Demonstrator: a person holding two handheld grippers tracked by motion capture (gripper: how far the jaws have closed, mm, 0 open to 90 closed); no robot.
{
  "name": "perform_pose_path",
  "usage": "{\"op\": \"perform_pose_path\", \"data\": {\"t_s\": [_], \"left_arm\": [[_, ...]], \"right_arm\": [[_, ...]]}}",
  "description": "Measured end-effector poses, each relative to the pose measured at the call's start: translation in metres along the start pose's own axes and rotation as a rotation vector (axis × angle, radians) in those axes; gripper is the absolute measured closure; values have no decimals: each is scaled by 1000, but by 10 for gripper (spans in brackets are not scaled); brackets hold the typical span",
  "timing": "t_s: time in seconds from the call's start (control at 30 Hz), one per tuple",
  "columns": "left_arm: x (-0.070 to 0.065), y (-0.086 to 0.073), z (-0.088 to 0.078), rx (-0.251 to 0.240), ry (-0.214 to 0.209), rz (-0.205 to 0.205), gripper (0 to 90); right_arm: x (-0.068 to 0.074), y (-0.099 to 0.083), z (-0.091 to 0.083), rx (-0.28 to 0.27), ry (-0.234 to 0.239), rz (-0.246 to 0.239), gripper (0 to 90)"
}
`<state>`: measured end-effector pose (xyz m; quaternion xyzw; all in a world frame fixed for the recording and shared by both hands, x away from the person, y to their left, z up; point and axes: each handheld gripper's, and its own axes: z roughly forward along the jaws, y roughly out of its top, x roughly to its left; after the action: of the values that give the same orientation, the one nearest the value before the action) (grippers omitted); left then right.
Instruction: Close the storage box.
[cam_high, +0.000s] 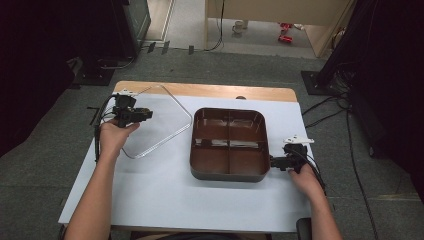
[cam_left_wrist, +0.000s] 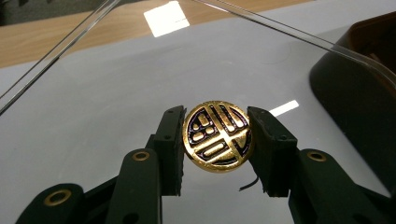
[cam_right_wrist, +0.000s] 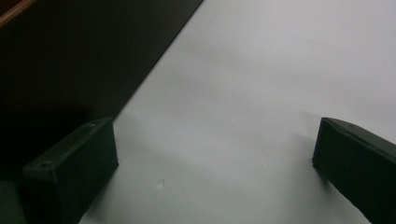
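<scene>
A clear plastic lid (cam_high: 167, 122) hangs tilted over the table's left side. It carries a round gold knob (cam_left_wrist: 218, 136) with a dark pattern. My left gripper (cam_high: 145, 114) is shut on that knob, its two black pads (cam_left_wrist: 170, 140) pressing on either side of it. A dark brown tray (cam_high: 229, 175) with several compartments sits in the middle of the table, uncovered. My right gripper (cam_high: 272, 162) rests just off the tray's right wall (cam_right_wrist: 70, 56). It stands open (cam_right_wrist: 215, 126) with only the white table surface between its fingers.
The white table cover (cam_high: 175, 200) has free room in front of the tray and under the lid. A strip of bare wood (cam_high: 210, 91) runs along the far edge. Cables (cam_high: 330, 112) lie on the floor to the right.
</scene>
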<state>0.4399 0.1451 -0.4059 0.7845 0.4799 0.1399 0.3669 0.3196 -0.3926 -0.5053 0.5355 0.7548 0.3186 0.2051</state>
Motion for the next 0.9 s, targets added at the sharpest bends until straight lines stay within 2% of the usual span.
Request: {"op": "perform_pose_path", "data": {"t_s": [0.13, 0.17, 0.2, 0.23, 0.27, 0.3, 0.33, 0.4, 0.43, 0.47, 0.5, 0.53, 0.57, 0.6, 0.63, 0.67, 0.7, 0.73, 0.77, 0.8, 0.9], "left_arm": [[-10, 8, -11, -15, -25, 15, 593], [-16, 11, -15, -23, -41, 27, 594], [-16, 11, -15, -23, -41, 27, 593], [-23, 15, -19, -30, -63, 40, 594], [-23, 15, -19, -30, -63, 40, 594], [-32, 19, -21, -34, -84, 55, 594], [-32, 19, -21, -34, -84, 55, 594], [-41, 21, -21, -37, -103, 80, 594], [-50, 23, -21, -51, -128, 102, 594], [-50, 23, -21, -51, -128, 102, 594], [-59, 24, -19, -49, -155, 116, 594], [-59, 24, -19, -49, -155, 116, 594], [-67, 25, -15, -43, -180, 128, 594], [-67, 25, -15, -43, -180, 128, 594], [-76, 25, -11, -35, -187, 152, 594], [-76, 25, -11, -35, -187, 152, 594], [-85, 25, -7, -37, -186, 176, 594], [-85, 25, -7, -37, -186, 176, 594], [-93, 26, -5, -45, -190, 190, 594], [-93, 26, -5, -45, -190, 190, 594], [-109, 27, 1, -40, -224, 215, 594]], "right_arm": [[0, 0, 0, 0, 0, 0, 0], [0, 0, 0, 0, 0, 0, 0], [0, 0, 0, 0, 0, 0, 0], [0, 0, 0, 0, 0, 1, 0], [0, 0, 0, 0, 0, 1, 0], [0, 0, 0, 0, 0, 0, 0], [0, 0, 0, 1, 0, 1, 0], [0, 0, 0, 1, 1, 2, 0], [0, 0, 0, 1, 0, 2, 0], [0, 0, 0, 1, 0, 2, 0], [0, 0, 0, 1, 0, 2, 0], [0, 0, 0, 1, 0, 2, 0], [0, 0, 0, 1, 0, 1, 0], [0, 0, 0, 1, 0, 2, 0], [0, 0, 0, 1, 0, 2, 0], [0, 0, 0, 1, 0, 2, 0], [0, 0, 0, 1, 0, 1, 0], [0, 0, 0, 1, 0, 1, 0], [0, 0, 0, 1, 0, 1, 0], [0, 0, 0, 1, 0, 1, 0], [0, 0, 0, 1, 1, 2, 0]]}}
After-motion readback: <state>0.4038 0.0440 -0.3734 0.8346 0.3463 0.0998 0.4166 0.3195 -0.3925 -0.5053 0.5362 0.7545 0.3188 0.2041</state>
